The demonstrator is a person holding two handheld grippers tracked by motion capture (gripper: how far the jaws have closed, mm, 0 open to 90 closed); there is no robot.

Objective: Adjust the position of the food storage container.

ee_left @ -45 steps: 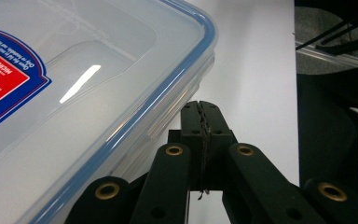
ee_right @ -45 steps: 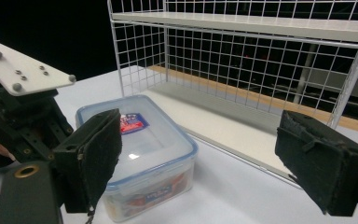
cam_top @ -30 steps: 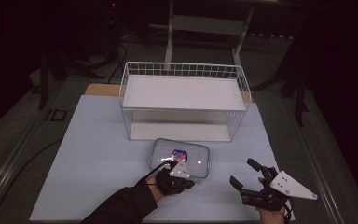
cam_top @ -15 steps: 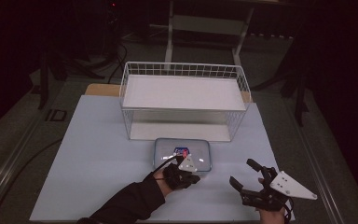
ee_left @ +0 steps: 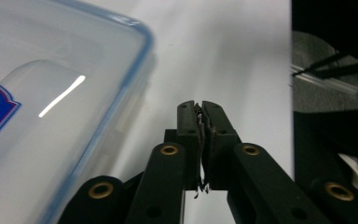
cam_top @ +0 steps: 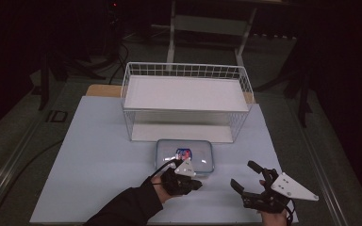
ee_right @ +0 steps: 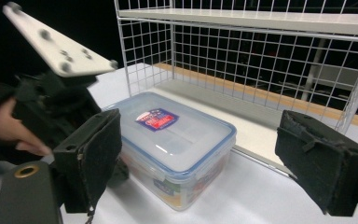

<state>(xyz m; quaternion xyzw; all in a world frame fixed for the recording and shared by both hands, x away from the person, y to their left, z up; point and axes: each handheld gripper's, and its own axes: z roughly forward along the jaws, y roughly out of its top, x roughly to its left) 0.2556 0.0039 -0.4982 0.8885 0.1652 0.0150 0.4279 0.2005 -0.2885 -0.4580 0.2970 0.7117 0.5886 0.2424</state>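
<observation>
On the pale table (cam_top: 99,155) in a seemingly dark room, left gripper (ee_left: 200,112) nearly closed, right gripper (cam_top: 248,180) wide.

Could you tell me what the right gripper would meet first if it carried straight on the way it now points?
Most likely the clear lidded container: it lies straight ahead between the open jaws of the right gripper, with the wire basket behind it, though depth is hard to judge.

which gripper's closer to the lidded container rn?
Left. The left gripper, jaws shut, sits right at the container's near edge; the right gripper, jaws open, waits off to its right, apart.
</observation>
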